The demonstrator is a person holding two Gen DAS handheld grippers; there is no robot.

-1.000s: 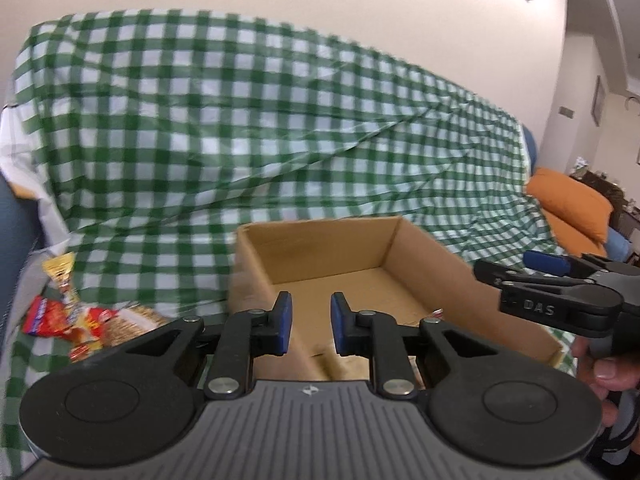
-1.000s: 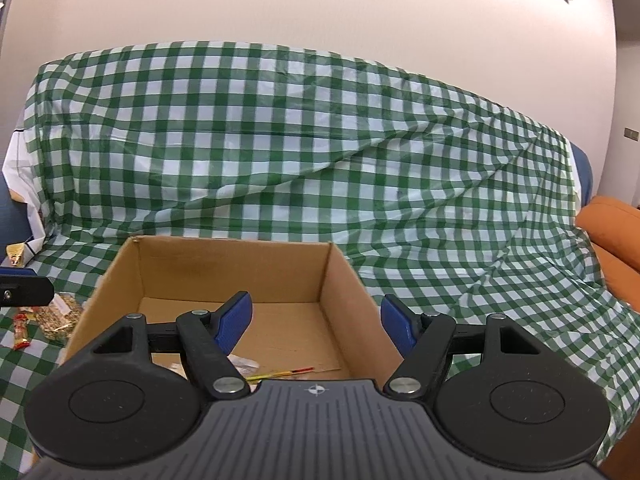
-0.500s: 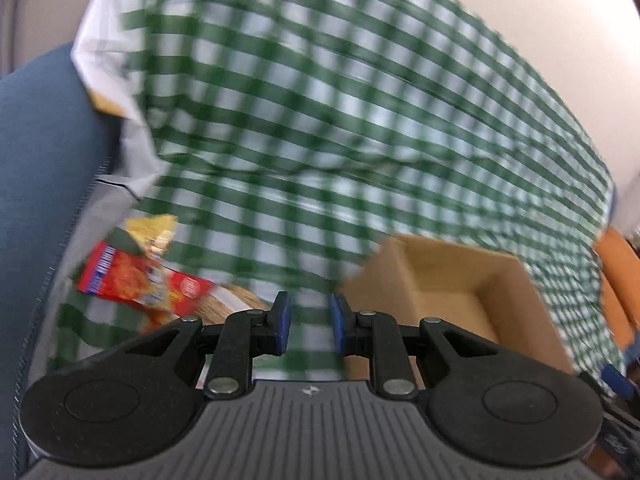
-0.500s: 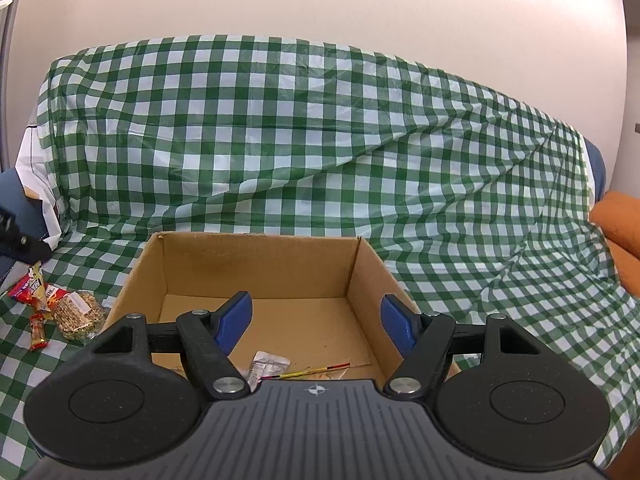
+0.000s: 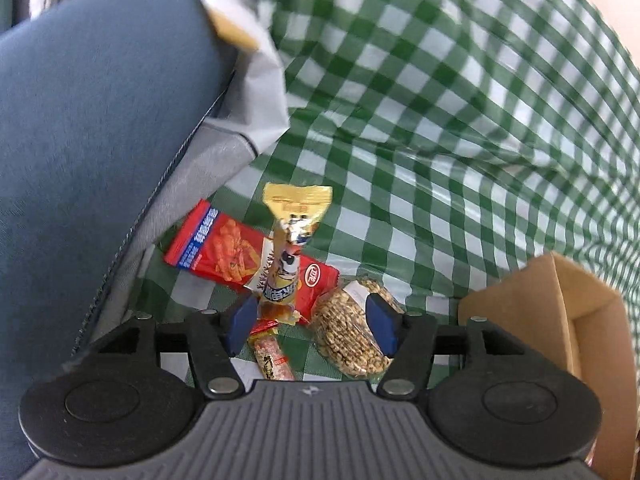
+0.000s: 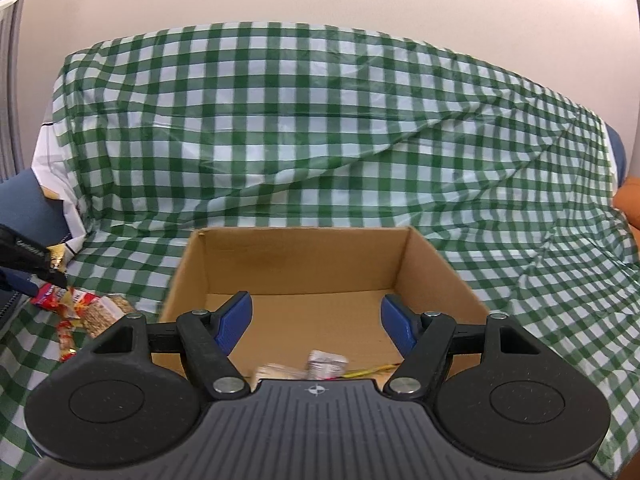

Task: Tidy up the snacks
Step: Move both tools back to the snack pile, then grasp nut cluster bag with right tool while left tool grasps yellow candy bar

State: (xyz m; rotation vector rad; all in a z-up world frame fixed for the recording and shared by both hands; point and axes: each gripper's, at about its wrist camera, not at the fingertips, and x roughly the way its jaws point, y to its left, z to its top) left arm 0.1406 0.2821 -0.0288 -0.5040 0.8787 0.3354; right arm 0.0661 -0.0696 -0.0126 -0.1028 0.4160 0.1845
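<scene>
My left gripper (image 5: pixel 312 322) hangs over a pile of snacks on the green checked cloth, its jaws opening. Between its fingers lie a small red candy wrapper (image 5: pixel 270 356) and the lower end of a gold-topped packet (image 5: pixel 290 240); the pads press on nothing. A red snack bag (image 5: pixel 224 248) lies behind, and a round grain cake (image 5: pixel 348 336) rests against the right finger. My right gripper (image 6: pixel 316 320) stands open over the cardboard box (image 6: pixel 320 256), nothing between its fingers. Small packets (image 6: pixel 320 364) lie on the box floor. The left gripper (image 6: pixel 28 264) shows at the far left, above the snack pile (image 6: pixel 86 310).
A blue cushion (image 5: pixel 92 120) with a grey edge rises left of the snack pile. The cardboard box's corner (image 5: pixel 560 312) stands right of the pile. The checked cloth (image 6: pixel 320 128) drapes up over the sofa back. An orange cushion (image 6: pixel 628 204) sits at the far right.
My left gripper has swung left from the box to the snack pile, tipped downward, and its jaws have spread apart. My right gripper has drifted a little; the box sits more central in its view.
</scene>
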